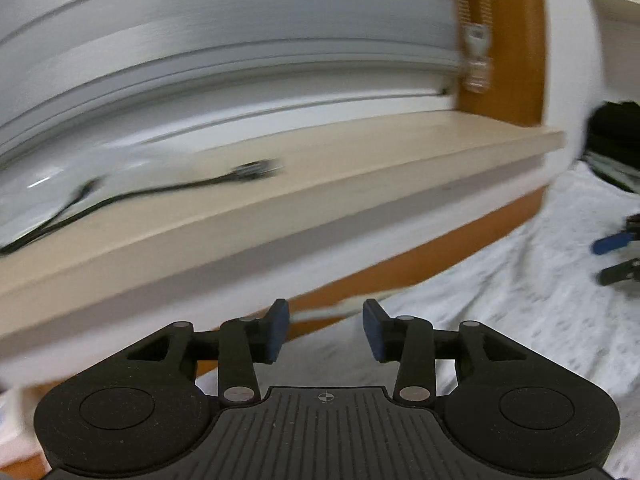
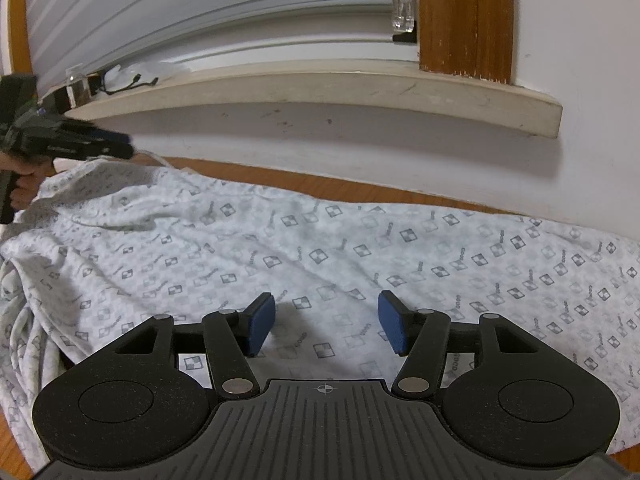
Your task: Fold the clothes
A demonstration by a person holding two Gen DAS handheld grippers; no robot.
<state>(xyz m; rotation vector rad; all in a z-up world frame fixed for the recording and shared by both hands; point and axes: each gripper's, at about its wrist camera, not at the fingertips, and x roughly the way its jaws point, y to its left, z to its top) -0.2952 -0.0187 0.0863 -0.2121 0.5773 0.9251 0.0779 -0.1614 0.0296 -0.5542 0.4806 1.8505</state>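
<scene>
A white garment (image 2: 320, 248) printed with small grey checked squares lies spread over a wooden surface (image 2: 248, 172), bunched in folds at its left end. My right gripper (image 2: 326, 312) hovers low over the garment's middle, open, with nothing between its blue pads. In the blurred left wrist view, my left gripper (image 1: 325, 316) is open and empty, raised above the garment's edge (image 1: 520, 300) by the wall. The right wrist view shows the left gripper (image 2: 120, 146) in a person's hand, above the garment's far left corner. The right gripper (image 1: 616, 256) appears at the right edge of the left wrist view.
A pale windowsill (image 2: 360, 88) juts from the white wall (image 2: 400, 144) just behind the garment. A black cable (image 2: 132, 82) lies on the sill's left end. A wooden window frame (image 2: 464, 16) and ribbed shutter (image 2: 200, 12) stand above. Something dark (image 1: 612, 136) sits at the far right.
</scene>
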